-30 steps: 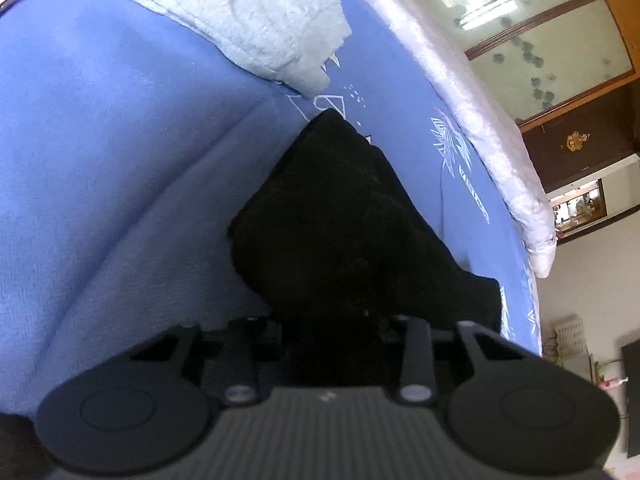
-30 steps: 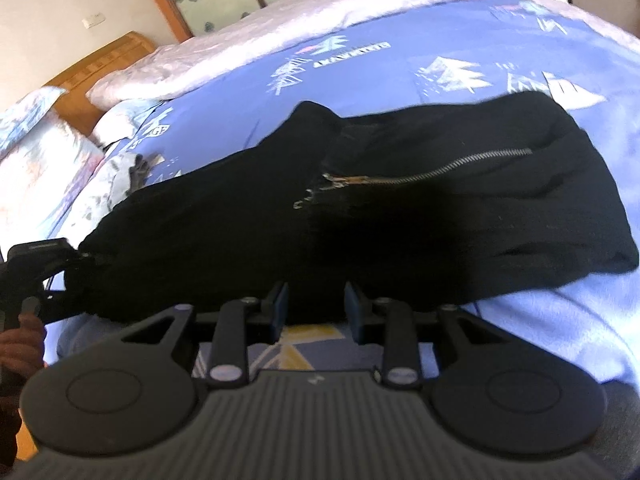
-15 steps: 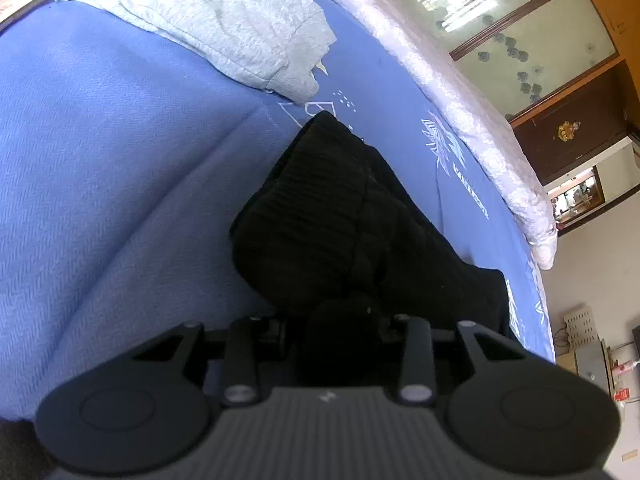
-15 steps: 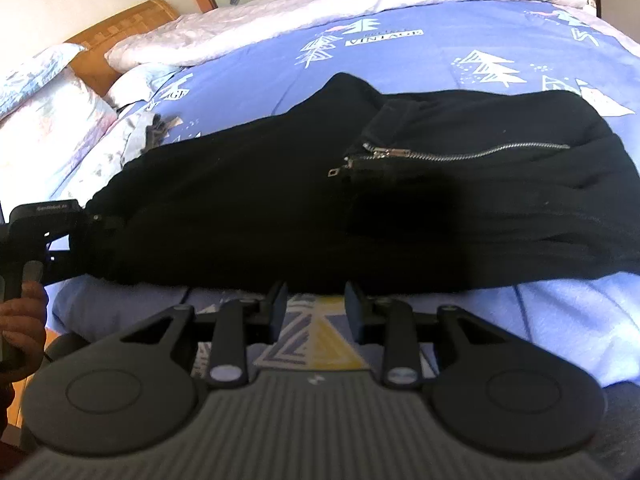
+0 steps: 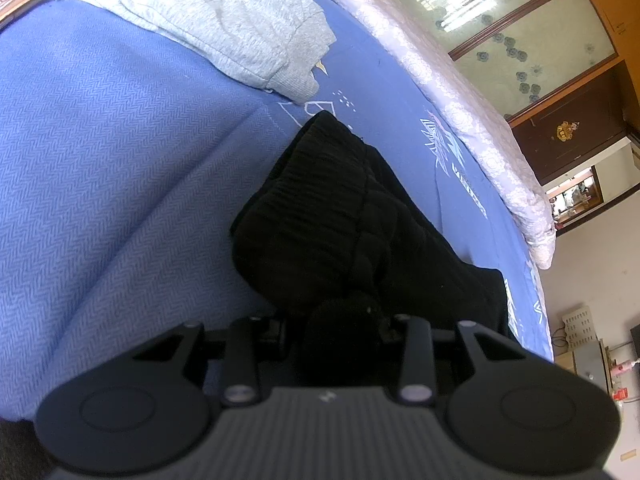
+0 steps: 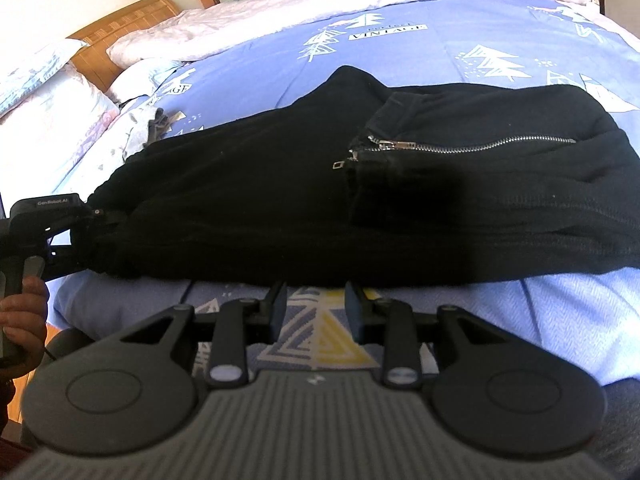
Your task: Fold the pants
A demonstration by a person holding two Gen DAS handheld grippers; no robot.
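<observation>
The black pants (image 6: 240,200) lie folded lengthwise across the blue bed sheet (image 6: 400,52), with a silver zipper (image 6: 460,146) on top. My left gripper (image 5: 340,328) is shut on a bunch of the pants (image 5: 328,216) at their left end. The right wrist view shows that left gripper (image 6: 92,232) clamped there, with a person's hand (image 6: 22,312) on its handle. My right gripper (image 6: 316,304) is open over the printed sheet, just short of the pants' near edge, with nothing between its fingers.
A light grey garment (image 5: 224,12) lies crumpled on the sheet beyond the pants. A white quilt (image 5: 460,92) runs along the far side of the bed. Pillows (image 6: 40,92) and a wooden headboard (image 6: 132,12) are at the left. The bed's edge is right below both grippers.
The right gripper's fingertips stood at the pants' near edge and now sit slightly back from it. A bulge of black fabric has come into view between the left fingers.
</observation>
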